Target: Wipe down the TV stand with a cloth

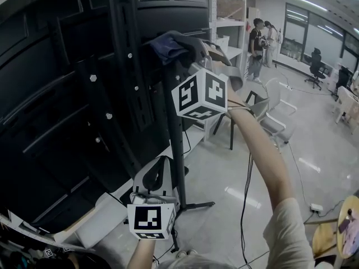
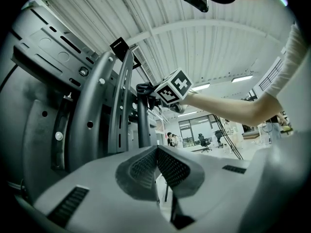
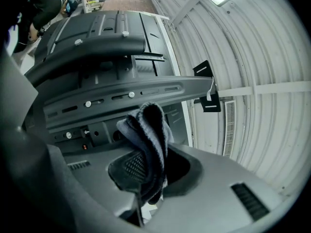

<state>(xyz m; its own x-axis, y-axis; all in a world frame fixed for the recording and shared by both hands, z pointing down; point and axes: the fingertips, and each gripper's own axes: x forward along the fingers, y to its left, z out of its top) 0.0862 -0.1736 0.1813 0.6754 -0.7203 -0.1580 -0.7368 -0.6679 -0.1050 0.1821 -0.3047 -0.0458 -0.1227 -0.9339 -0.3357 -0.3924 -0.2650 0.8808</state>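
The black TV stand's upright pole [image 1: 176, 133] rises in front of the TV's dark back panel [image 1: 61, 94]. In the head view my right gripper [image 1: 190, 50] is raised to the pole's top, shut on a dark blue-grey cloth [image 1: 167, 43] that lies against the mount there. The right gripper view shows the folded cloth [image 3: 149, 135] pinched between the jaws, just under a slotted mounting bar [image 3: 131, 95]. My left gripper [image 1: 155, 171] hangs low beside the pole. Its jaws [image 2: 156, 165] are shut with nothing between them, and the pole [image 2: 142, 123] stands ahead of them.
The stand's base legs [image 1: 193, 206] spread on the grey floor, with cables [image 1: 245, 195] trailing nearby. White chairs [image 1: 276, 102] and a metal shelf unit [image 1: 227, 21] stand behind. Two people [image 1: 261, 38] are far off at the back right. A round table [image 1: 341, 234] sits at the lower right.
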